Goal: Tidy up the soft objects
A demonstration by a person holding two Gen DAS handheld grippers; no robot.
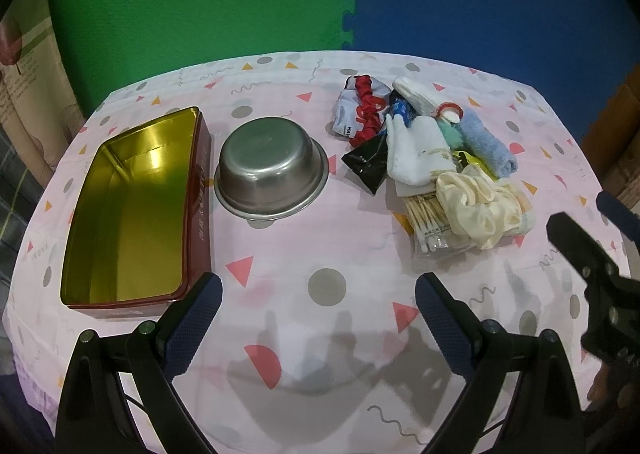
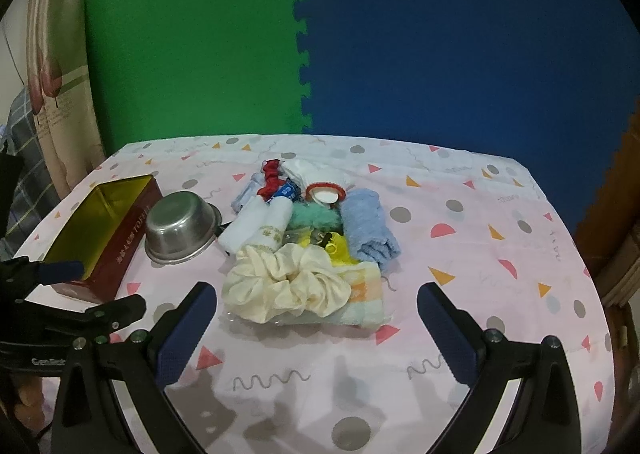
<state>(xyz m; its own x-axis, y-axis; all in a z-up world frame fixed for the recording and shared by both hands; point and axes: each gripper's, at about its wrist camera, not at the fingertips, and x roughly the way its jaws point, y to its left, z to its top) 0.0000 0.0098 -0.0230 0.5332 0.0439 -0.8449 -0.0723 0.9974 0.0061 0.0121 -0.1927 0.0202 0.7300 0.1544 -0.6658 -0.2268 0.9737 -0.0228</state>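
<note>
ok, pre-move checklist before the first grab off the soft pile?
1. Right hand-held gripper open and empty: ok.
2. Left hand-held gripper open and empty: ok.
3. Cream satin scrunchie on top of the pile, nearest the right hand-held gripper, unobstructed: ok.
4. Gold-lined red rectangular tin open, nothing inside: ok.
5. Round stainless steel bowl upright, nothing inside: ok.
6. Pile is soft items only: not ok, a clear pack of cotton swabs and a black foil packet are mixed in.
</note>
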